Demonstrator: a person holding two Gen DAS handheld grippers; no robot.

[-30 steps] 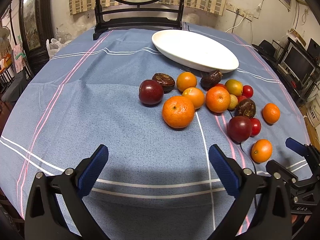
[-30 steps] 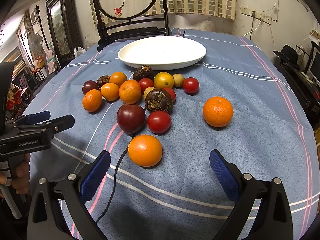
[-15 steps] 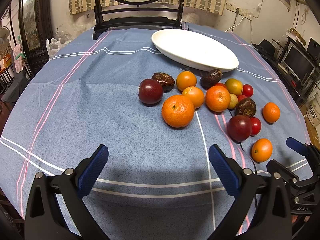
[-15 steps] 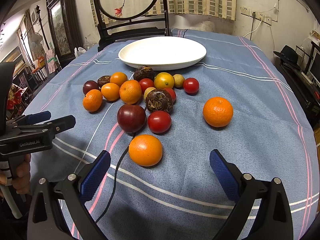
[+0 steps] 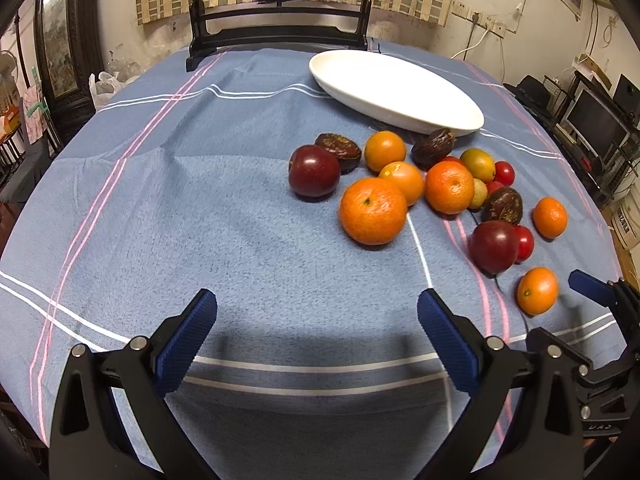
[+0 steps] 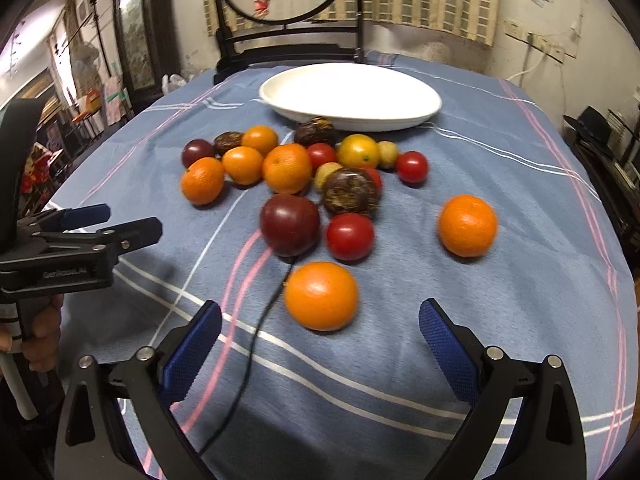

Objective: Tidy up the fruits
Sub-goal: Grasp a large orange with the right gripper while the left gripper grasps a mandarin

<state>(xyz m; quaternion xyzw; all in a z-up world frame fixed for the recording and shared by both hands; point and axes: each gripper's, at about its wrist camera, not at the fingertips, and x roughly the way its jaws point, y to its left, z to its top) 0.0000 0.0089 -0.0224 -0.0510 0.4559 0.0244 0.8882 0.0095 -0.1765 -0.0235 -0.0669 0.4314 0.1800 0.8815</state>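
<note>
Blue striped tablecloth (image 5: 168,208) covers the whole table, and its near edge is cut off under both tools. At the far side lies the white oval plate (image 6: 352,96); its front rim is partly hidden by a dark wrinkled fruit (image 6: 316,131). Before it the fruits (image 6: 288,168) lie in a tight group, so some small yellow ones are half hidden. One orange (image 6: 321,295) lies apart, just ahead of the right gripper (image 6: 320,344), slightly blurred. Both the right gripper and the left gripper (image 5: 316,336) stand wide open, holding nothing. A thin black cable (image 6: 256,336) runs under the dark red plum (image 6: 290,224).
</note>
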